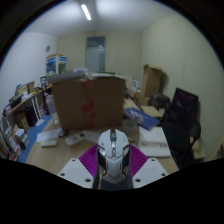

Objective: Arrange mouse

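The jaws are pinching the mouse (113, 152) by its flanks – it is sitting between the pads (90, 158), raised over the desk (55, 155), a box (89, 101) beyond. Likely light, rigid, smooth-shelled – gripping the waisted sides is probably guarding against slip.

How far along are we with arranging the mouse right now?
Done: the mouse is picked up, clamped between the tool's pink pads and lifted above the table. In hand: carrying it, with the cardboard box beyond. Left: setting it down and releasing.
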Available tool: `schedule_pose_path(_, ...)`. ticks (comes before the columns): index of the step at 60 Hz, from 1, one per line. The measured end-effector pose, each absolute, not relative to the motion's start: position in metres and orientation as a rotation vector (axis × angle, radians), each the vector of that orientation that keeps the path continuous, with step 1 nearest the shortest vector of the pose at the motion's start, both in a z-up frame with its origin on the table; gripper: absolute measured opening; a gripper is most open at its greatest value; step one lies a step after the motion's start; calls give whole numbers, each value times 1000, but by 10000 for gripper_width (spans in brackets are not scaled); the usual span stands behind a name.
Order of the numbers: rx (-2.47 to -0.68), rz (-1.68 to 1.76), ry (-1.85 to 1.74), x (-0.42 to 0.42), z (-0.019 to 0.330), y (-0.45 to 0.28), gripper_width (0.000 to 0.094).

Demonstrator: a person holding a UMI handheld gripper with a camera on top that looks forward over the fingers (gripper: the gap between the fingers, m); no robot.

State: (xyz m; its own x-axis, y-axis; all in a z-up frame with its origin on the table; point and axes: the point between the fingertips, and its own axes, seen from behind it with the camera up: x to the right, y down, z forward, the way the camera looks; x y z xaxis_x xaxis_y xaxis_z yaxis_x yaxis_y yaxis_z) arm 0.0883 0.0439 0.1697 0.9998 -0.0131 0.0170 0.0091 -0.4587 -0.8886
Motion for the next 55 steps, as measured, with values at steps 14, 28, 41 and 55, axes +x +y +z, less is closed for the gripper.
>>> schedule_pose_path(14,-2279,2,68,149,14,0,388)
schedule_pose_path(28,-2334,13,-20,146,-19,-18,490)
schedule_pose_path(41,-2342,-71,44,154,0,-29,843)
schedule_pose_path(55,-2311,-67,105,79,66,-104,837)
